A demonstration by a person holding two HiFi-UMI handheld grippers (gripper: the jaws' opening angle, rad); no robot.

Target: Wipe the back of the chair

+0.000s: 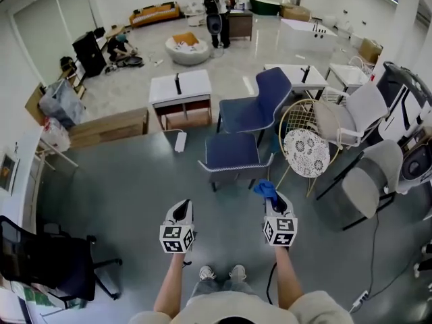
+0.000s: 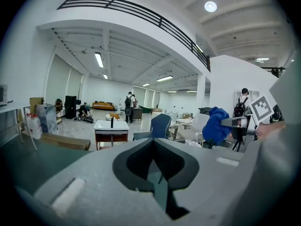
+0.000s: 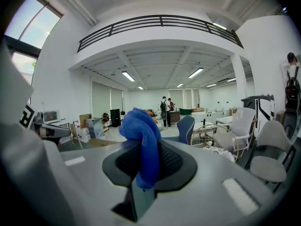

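One blue cloth clamped in right hand-held gripper; left hand-held gripper closed.

the dark matte floor fills the lower frame; on it stand blue chairs at centre, a wire chair right of them, a black office chair at lower left

upright navy chair, bunched blue cloth
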